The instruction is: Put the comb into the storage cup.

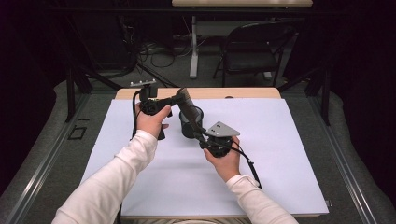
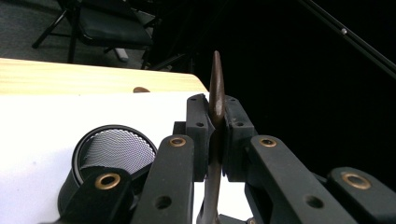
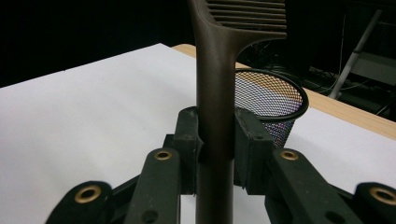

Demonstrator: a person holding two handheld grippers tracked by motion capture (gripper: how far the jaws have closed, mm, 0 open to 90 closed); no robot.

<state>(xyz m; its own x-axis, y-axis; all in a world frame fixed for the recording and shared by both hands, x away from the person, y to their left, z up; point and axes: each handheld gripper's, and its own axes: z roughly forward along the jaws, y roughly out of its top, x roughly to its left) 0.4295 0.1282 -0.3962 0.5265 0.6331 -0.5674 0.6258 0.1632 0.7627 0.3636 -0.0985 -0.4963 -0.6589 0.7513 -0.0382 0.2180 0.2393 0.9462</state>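
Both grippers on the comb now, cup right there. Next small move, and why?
Probably open the right hand-held gripper. The left hand-held gripper is clamped on the brown comb edge-on, while the right grips its handle, so the handover looks done. The mesh cup stands below, ready for the left to lower it in.

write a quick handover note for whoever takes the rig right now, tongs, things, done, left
Left tongs: shut on the brown comb, edge-on between the pads.
Right tongs: shut on the comb's handle.
The comb is held by both, in the air by the black mesh cup, which stands upright on the white sheet.
Done: comb picked up.
Left, likely: one side lets go, comb goes into the cup.
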